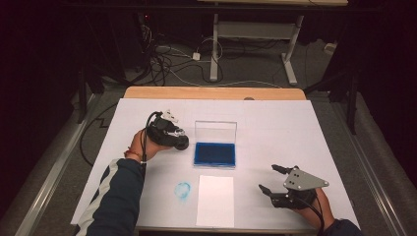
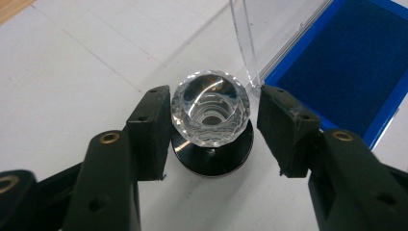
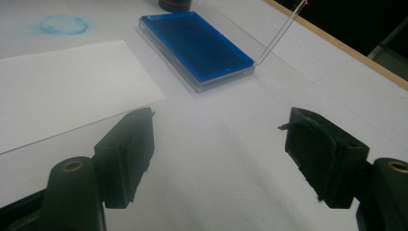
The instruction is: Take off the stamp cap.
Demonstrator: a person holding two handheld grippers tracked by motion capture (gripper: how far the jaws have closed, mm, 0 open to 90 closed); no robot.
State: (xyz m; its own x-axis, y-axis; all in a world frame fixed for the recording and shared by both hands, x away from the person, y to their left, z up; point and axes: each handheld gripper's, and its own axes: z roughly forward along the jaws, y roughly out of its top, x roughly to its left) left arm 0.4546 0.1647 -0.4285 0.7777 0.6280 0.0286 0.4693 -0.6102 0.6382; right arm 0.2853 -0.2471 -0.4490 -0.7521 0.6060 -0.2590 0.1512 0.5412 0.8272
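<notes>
Crystal stamp (image 2: 210,111) between unclosed left hand-held gripper (image 2: 214,120)

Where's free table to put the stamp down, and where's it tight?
Free: the far strip between the ink pad case and the table's wooden edge, and the right side between the case and the right gripper. Tight: front centre, where the paper sheet lies beside the blue ink ring, and around the left gripper straddling the crystal-topped stamp.
</notes>
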